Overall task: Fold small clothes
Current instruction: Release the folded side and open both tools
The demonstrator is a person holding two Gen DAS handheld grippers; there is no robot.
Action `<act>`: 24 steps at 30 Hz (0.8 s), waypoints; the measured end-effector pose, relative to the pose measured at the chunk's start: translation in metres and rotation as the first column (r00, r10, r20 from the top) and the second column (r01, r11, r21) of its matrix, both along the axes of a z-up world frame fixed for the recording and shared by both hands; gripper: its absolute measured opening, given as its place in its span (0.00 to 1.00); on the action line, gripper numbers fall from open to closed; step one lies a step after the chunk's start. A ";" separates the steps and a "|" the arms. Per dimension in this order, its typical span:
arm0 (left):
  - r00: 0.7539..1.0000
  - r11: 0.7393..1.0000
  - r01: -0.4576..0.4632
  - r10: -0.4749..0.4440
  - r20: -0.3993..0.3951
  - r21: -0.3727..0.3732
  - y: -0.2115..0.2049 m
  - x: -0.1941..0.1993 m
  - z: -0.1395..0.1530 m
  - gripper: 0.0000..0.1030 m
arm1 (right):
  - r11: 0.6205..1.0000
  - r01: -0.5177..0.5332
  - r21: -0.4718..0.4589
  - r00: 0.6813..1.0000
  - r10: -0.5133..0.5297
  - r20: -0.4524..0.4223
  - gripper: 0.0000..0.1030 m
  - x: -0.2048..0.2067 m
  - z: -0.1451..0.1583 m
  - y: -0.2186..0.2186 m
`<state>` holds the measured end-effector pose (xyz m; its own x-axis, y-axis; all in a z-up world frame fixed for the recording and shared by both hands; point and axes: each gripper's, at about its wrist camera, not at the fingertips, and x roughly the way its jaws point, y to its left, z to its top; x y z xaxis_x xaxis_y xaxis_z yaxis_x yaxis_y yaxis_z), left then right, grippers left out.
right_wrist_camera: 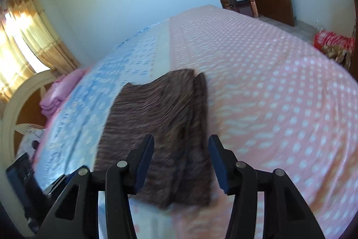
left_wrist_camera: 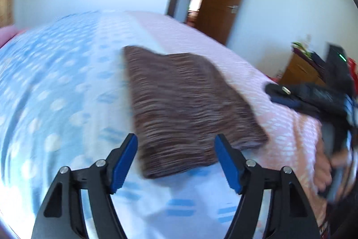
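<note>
Brown cloth (left_wrist_camera: 190, 104) lies folded flat on the bed (left_wrist_camera: 56, 82), across the blue/pink seam of the sheet. Left gripper (left_wrist_camera: 175, 162) fingers apart w/ nothing between them; right gripper (right_wrist_camera: 181, 162) likewise (both views blurred), near the cloth's near edge.

Motion-blurred brown garment (left_wrist_camera: 190, 104) and bedspread (left_wrist_camera: 56, 93); right gripper (left_wrist_camera: 277, 91) cut off at frame edge

Both wrist views look down (close) at one bed (left_wrist_camera: 67, 82).
</note>
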<state>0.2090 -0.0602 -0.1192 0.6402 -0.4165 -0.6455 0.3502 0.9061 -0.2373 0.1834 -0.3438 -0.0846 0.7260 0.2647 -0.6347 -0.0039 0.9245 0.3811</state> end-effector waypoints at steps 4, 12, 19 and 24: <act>0.997 0.996 -0.072 0.074 -0.038 0.058 0.006 0.004 -0.008 0.72 | 1.000 -0.018 0.002 0.997 0.018 -0.075 0.51 0.007 -0.027 0.024; 0.990 0.981 -0.132 0.137 -0.023 0.143 0.013 0.005 -0.012 0.74 | 0.988 -0.058 -0.143 0.993 0.042 -0.113 0.42 0.013 -0.049 0.049; 0.988 0.967 -0.152 0.154 0.003 0.203 0.003 0.002 -0.007 0.74 | 0.977 -0.051 -0.208 0.998 0.042 -0.046 0.07 0.005 -0.036 0.049; 0.989 0.968 -0.147 0.150 0.004 0.202 0.001 0.003 -0.006 0.74 | 0.950 -0.023 -0.312 1.000 0.021 -0.009 0.06 -0.005 -0.019 0.047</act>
<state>0.2124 -0.0594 -0.1247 0.6774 -0.1784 -0.7136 0.2066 0.9772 -0.0482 0.1779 -0.2968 -0.1039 0.7183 0.0688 -0.6924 -0.0242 0.9970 0.0740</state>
